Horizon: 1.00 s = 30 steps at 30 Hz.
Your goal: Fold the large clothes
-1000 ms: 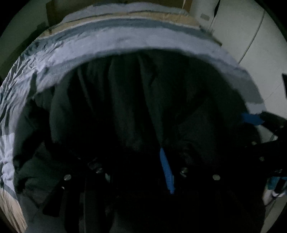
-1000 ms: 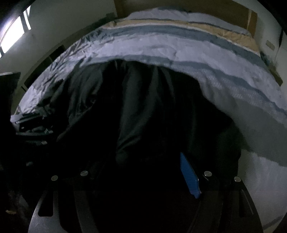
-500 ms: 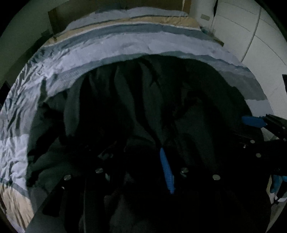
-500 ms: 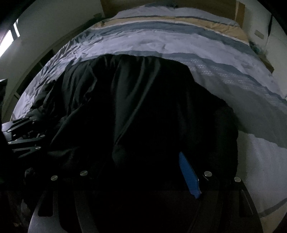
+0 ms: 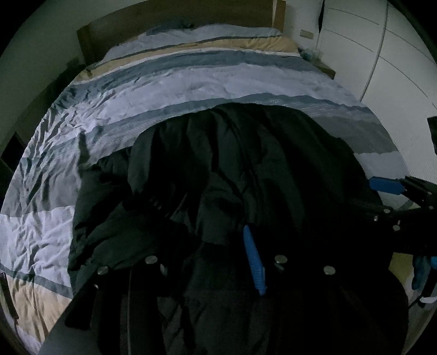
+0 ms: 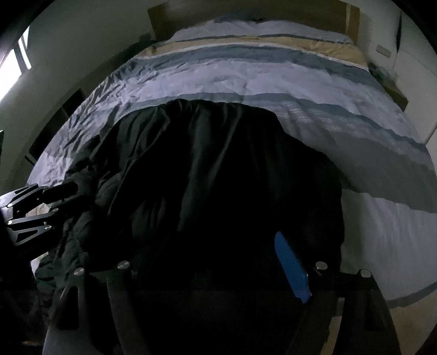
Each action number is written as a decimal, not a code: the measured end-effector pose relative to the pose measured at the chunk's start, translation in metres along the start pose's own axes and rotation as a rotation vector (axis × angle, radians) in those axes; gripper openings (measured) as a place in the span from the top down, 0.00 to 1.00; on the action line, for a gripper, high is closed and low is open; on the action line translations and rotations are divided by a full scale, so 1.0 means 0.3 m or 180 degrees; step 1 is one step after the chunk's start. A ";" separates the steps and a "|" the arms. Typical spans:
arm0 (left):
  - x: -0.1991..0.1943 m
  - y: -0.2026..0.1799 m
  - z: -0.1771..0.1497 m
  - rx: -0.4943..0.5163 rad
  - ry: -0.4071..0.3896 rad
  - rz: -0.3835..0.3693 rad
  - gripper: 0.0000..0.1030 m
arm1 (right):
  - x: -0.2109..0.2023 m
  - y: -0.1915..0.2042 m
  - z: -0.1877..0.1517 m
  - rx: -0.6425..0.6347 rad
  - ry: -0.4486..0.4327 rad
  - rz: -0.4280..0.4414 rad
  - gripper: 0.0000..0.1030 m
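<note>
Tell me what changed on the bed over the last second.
Both views pulled back: more of the striped duvet and wooden headboard shows beyond the dark garment, whose near edge looks lifted with the grippers. The left gripper has cloth bunched between its fingers; the right gripper is opening, fabric between its fingers. The garment's far edge lies where it did on the grey stripe.

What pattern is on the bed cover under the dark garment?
The wrinkled fabric bed cover has broad stripes of white, blue-grey and tan running across it, clearest in the left wrist view.
</note>
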<state>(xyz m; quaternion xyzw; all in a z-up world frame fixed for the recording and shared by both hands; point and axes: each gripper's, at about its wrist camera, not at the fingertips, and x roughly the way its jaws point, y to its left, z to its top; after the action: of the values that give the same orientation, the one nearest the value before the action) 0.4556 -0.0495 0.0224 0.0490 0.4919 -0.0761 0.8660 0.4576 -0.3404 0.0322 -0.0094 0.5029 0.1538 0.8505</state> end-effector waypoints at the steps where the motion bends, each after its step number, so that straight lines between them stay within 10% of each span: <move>1: -0.010 0.002 -0.004 -0.0001 -0.0007 0.0003 0.61 | -0.008 0.000 -0.006 0.0013 -0.0005 0.0000 0.23; 19: -0.121 0.017 -0.104 0.0084 -0.0003 0.0042 0.52 | -0.202 -0.065 -0.151 0.0242 0.0038 -0.0087 0.06; 30: -0.219 0.301 -0.296 -0.0406 0.0196 0.0080 0.48 | -0.350 -0.175 -0.373 0.0288 0.0352 -0.0260 0.01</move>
<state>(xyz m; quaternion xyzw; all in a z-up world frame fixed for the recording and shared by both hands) 0.3637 0.0590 0.0342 0.0022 0.5215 -0.0322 0.8527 0.3295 -0.4360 0.0598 0.0001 0.5547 0.0954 0.8265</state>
